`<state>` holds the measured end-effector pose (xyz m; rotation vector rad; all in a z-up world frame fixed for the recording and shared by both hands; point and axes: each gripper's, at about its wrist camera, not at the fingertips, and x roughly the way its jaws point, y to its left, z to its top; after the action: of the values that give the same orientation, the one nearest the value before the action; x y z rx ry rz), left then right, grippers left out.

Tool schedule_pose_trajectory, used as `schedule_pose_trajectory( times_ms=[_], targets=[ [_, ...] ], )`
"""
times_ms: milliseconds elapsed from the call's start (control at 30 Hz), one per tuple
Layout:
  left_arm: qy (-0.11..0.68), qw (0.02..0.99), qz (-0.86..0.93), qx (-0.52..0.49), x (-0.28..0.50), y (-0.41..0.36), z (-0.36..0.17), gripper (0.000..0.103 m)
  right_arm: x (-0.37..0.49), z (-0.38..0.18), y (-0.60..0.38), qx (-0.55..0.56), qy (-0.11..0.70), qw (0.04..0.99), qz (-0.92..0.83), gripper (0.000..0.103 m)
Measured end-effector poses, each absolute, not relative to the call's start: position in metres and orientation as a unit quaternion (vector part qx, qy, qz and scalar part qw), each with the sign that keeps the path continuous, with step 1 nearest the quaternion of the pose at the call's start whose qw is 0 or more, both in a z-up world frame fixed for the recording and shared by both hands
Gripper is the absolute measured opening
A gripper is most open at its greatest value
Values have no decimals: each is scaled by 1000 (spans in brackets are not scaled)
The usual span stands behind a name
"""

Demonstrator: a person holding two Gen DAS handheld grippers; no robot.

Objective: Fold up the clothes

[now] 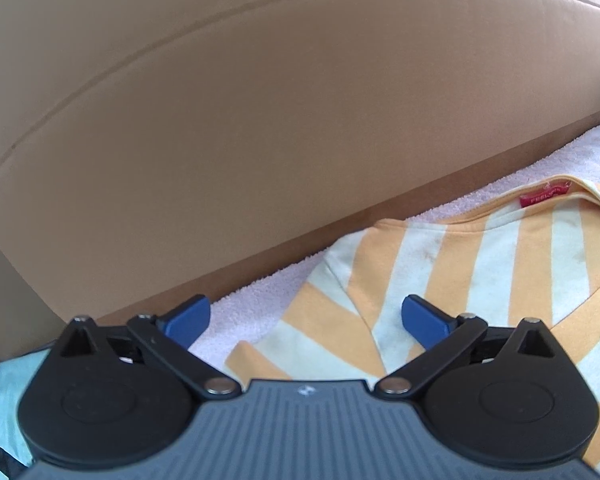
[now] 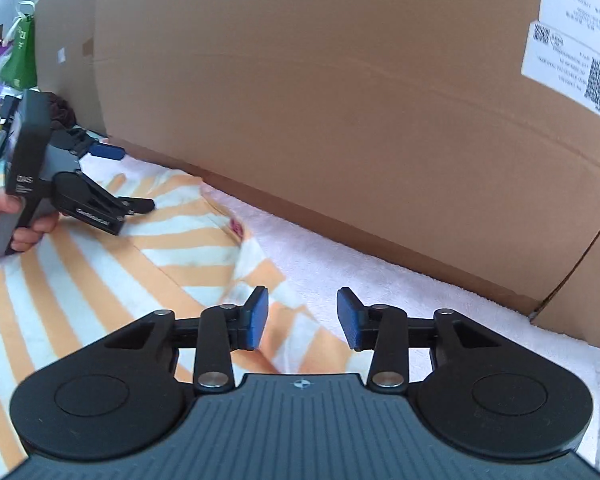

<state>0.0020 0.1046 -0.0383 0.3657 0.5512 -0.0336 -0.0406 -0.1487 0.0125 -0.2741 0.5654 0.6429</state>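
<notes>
Right wrist view: a big cardboard box (image 2: 340, 120) walls off the back, a white towel (image 2: 380, 280) runs along its foot, and the striped shirt (image 2: 100, 272) lies flat on the towel. Left gripper (image 1: 305, 320) hangs with jaws wide apart over the shirt's shoulder, nothing between them. Right gripper (image 2: 302, 316) stands part open above the shirt's edge, pads gripping nothing.
</notes>
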Motion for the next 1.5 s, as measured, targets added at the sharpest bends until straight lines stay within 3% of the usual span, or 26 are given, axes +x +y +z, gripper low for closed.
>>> schedule_pose_trajectory(
  times_ms=[167, 200, 267, 367, 500, 600, 733, 867, 933, 1000, 1033, 1067, 1100, 1133, 1167, 1233, 1333, 1367, 1467, 1500],
  targets=[
    [277, 946, -24, 167, -3, 108, -38, 101, -37, -4, -121, -185, 292, 868, 357, 36],
    [278, 946, -25, 165, -4, 108, -38, 101, -37, -5, -132, -198, 292, 869, 346, 23],
    [279, 946, -26, 162, -7, 109, -38, 101, -33, -5, -142, -200, 283, 879, 327, 7],
    [279, 946, -28, 161, -11, 108, -38, 101, -19, 11, -168, -120, 250, 918, 282, 6],
    [277, 946, -28, 164, -18, 106, -39, 102, 31, 0, -186, -67, 280, 948, 135, 7],
    [275, 946, -26, 169, -24, 105, -39, 102, 57, -23, -184, -93, 301, 946, 74, 7],
    [277, 946, -26, 167, -30, 104, -40, 102, 35, -1, -193, -22, 274, 958, 81, 10],
    [289, 946, -29, 147, -32, 108, -39, 102, -6, 15, -180, 9, 301, 930, 209, 36],
    [292, 946, -29, 142, -35, 109, -39, 102, -11, 4, -170, -23, 329, 921, 208, 35],
    [291, 946, -28, 143, -40, 109, -39, 102, -5, -9, -182, -51, 336, 929, 150, 25],
    [290, 946, -28, 143, -42, 109, -39, 102, -2, -13, -195, -55, 333, 934, 120, 27],
    [290, 946, -28, 143, -44, 109, -39, 102, 1, -16, -209, -54, 330, 938, 91, 35],
    [290, 946, -28, 143, -46, 108, -39, 102, 2, -16, -229, -19, 332, 941, 62, 51],
    [291, 946, -29, 142, -47, 108, -40, 102, 1, -16, -246, 1, 335, 942, 23, 48],
    [291, 946, -30, 141, -49, 108, -40, 102, -1, -16, -262, 20, 336, 941, -17, 34],
    [293, 946, -31, 138, -53, 108, -40, 102, -19, -11, -283, 59, 323, 944, -43, 33],
    [296, 946, -33, 132, -57, 108, -40, 102, -48, -7, -287, 152, 323, 931, 72, 33],
    [296, 946, -34, 130, -59, 108, -40, 102, -50, -13, -275, 146, 336, 925, 100, 31],
    [298, 946, -34, 126, -65, 107, -40, 102, -60, -20, -268, 45, 331, 941, 56, 11],
    [297, 946, -33, 127, -68, 107, -40, 102, -53, -22, -280, 22, 325, 945, 9, 11]
  ],
)
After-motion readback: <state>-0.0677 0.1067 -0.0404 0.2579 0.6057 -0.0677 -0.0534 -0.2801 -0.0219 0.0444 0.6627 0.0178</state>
